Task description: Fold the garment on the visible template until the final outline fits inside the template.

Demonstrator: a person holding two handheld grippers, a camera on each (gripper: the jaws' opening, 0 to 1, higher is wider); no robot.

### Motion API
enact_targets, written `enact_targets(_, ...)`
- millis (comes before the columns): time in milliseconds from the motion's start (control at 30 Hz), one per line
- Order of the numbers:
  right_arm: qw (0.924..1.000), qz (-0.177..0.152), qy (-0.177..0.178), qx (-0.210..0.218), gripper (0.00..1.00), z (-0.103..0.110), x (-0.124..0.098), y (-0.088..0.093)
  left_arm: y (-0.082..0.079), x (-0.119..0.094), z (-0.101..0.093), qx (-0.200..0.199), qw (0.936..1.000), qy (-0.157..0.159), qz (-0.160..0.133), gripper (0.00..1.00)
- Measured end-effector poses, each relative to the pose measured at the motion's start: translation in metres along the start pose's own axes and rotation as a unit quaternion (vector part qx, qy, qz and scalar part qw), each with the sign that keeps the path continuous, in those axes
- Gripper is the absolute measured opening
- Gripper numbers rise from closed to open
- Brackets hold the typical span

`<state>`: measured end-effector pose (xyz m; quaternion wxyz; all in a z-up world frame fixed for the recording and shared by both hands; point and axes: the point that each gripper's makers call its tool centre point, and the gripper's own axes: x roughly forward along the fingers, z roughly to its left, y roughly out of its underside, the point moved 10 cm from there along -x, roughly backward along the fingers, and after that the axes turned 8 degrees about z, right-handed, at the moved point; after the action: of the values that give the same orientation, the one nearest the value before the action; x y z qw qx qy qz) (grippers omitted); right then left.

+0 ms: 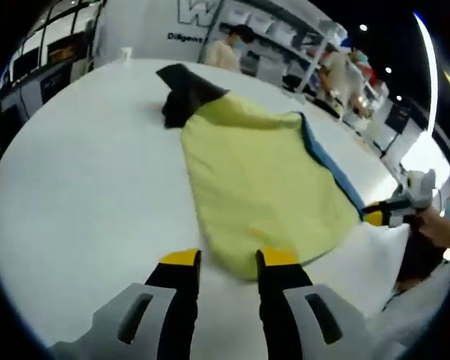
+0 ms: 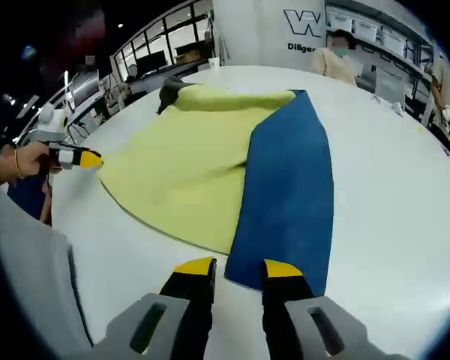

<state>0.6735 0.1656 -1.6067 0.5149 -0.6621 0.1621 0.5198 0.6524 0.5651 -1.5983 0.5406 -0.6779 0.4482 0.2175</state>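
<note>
In the left gripper view, the left gripper (image 1: 229, 259) hangs low over the white table (image 1: 82, 195) with its yellow-tipped jaws apart and nothing between them. Just ahead of the tips lies the rounded near edge of the yellow and blue fabric garment (image 1: 262, 187), spread flat; the right jaw's tip sits right at that hem, though contact cannot be told. To this gripper's left the table is bare and wide, giving free room. Along the garment's right edge runs a thin blue strip, and at that edge the other gripper comes in. Farther ahead, a black fabric part of the garment (image 1: 186, 94) lies bunched at its far end.

In the right gripper view, the right gripper (image 2: 238, 268) also has its jaws apart and empty, the tips just short of the near corner of the blue panel (image 2: 289, 187). The yellow part spreads to this gripper's left, where the left gripper meets its curved edge. Bare table stretches to the right.

Beyond the table, a white wall panel (image 2: 270, 30) carries a large "W" and letters starting "Dilige", the rest cut off.
</note>
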Motion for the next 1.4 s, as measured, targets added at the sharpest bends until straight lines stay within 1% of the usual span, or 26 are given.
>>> enact_targets(67,0.9999,0.003,0.012,-0.010,0.08,-0.002,-0.001,0.000,0.000,0.000,0.000,0.001,1.0000,0.000,0.002,0.25)
enact_targets(100,0.9997,0.006,0.019,-0.015,0.03,-0.002,-0.002,0.000,0.001,0.001,-0.001,0.000,1.0000,-0.001,0.002,0.25)
enact_targets(133,0.9987,0.012,0.037,-0.032,0.00,-0.006,-0.002,0.000,0.001,0.001,-0.001,0.001,1.0000,-0.002,0.005,0.25)
enact_targets(167,0.9979,0.016,0.043,-0.047,0.00,-0.007,-0.002,-0.001,0.002,0.002,-0.003,0.002,1.0000,-0.002,0.006,0.25)
enact_targets(200,0.9982,0.011,0.038,-0.045,0.00,-0.007,-0.002,-0.002,0.002,0.002,-0.004,0.003,1.0000,-0.001,0.007,0.24)
enact_targets(300,0.9990,-0.007,0.037,-0.023,0.00,-0.015,-0.009,-0.006,0.003,0.001,-0.002,0.000,1.0000,-0.005,0.006,0.25)
enact_targets(400,0.9975,-0.047,0.049,0.022,0.00,-0.034,-0.025,-0.017,0.004,-0.001,-0.002,0.001,1.0000,-0.003,0.007,0.23)
enact_targets(467,0.9957,-0.062,0.057,0.039,0.00,-0.044,-0.032,-0.023,0.004,-0.001,-0.001,0.005,0.9999,-0.002,0.009,0.23)
enact_targets(533,0.9895,-0.095,0.089,0.063,0.00,-0.072,-0.054,-0.039,0.004,-0.001,0.000,0.006,0.9999,-0.002,0.010,0.23)
enact_targets(633,0.9816,-0.125,0.111,0.091,0.00,-0.102,-0.070,-0.055,0.004,0.001,0.001,0.009,0.9999,0.005,0.012,0.19)
enact_targets(700,0.9784,-0.128,0.131,0.095,0.00,-0.120,-0.071,-0.059,0.002,0.002,0.002,0.010,0.9999,0.005,0.012,0.19)
enact_targets(733,0.9757,-0.127,0.146,0.103,0.00,-0.131,-0.079,-0.065,0.001,0.002,0.002,0.011,0.9998,0.005,0.012,0.19)
enact_targets(800,0.9713,-0.135,0.156,0.119,0.00,-0.153,-0.080,-0.071,0.002,0.001,0.002,0.008,0.9999,0.003,0.010,0.19)
enact_targets(833,0.9686,-0.142,0.160,0.127,0.00,-0.160,-0.081,-0.073,0.002,0.000,0.001,0.008,0.9999,0.002,0.009,0.19)
enact_targets(867,0.9634,-0.150,0.168,0.145,0.00,-0.169,-0.082,-0.077,0.002,0.000,0.001,0.007,0.9999,0.003,0.009,0.19)
enact_targets(900,0.9624,-0.151,0.171,0.148,0.00,-0.172,-0.082,-0.078,0.003,0.000,0.001,0.007,0.9999,0.003,0.009,0.19)
enact_targets(967,0.9559,-0.158,0.180,0.170,0.00,-0.182,-0.084,-0.080,0.003,0.001,0.001,0.009,0.9999,0.004,0.010,0.19)
enact_targets(1033,0.9523,-0.166,0.192,0.170,0.00,-0.188,-0.086,-0.084,0.003,0.001,-0.001,0.010,0.9999,0.004,0.011,0.19)
enact_targets(1133,0.9466,-0.177,0.202,0.178,0.13,-0.198,-0.081,-0.087,0.003,0.002,-0.002,0.012,0.9999,0.005,0.010,0.18)
enact_targets(1167,0.9465,-0.178,0.202,0.178,0.19,-0.198,-0.080,-0.087,0.003,0.002,-0.002,0.012,0.9999,0.005,0.011,0.18)
enact_targets(1233,0.9481,-0.175,0.201,0.173,0.21,-0.188,-0.078,-0.086,0.003,0.001,-0.003,0.012,0.9999,0.005,0.011,0.18)
enact_targets(1267,0.9534,-0.165,0.193,0.163,0.19,-0.184,-0.076,-0.082,0.003,0.001,-0.003,0.012,0.9999,0.005,0.011,0.18)
enact_targets(1300,0.9548,-0.163,0.189,0.162,0.16,-0.183,-0.075,-0.082,0.003,0.002,-0.002,0.012,0.9999,0.005,0.011,0.17)
enact_targets(1333,0.9620,-0.161,0.158,0.154,0.14,-0.172,-0.069,-0.078,0.003,0.002,-0.002,0.012,0.9999,0.005,0.011,0.17)
enact_targets(1367,0.9636,-0.160,0.151,0.152,0.13,-0.169,-0.068,-0.077,0.003,0.002,-0.003,0.013,0.9999,0.004,0.010,0.17)
enact_targets(1400,0.9673,-0.157,0.140,0.142,0.12,-0.155,-0.067,-0.075,0.003,0.002,-0.003,0.013,0.9999,0.004,0.010,0.17)
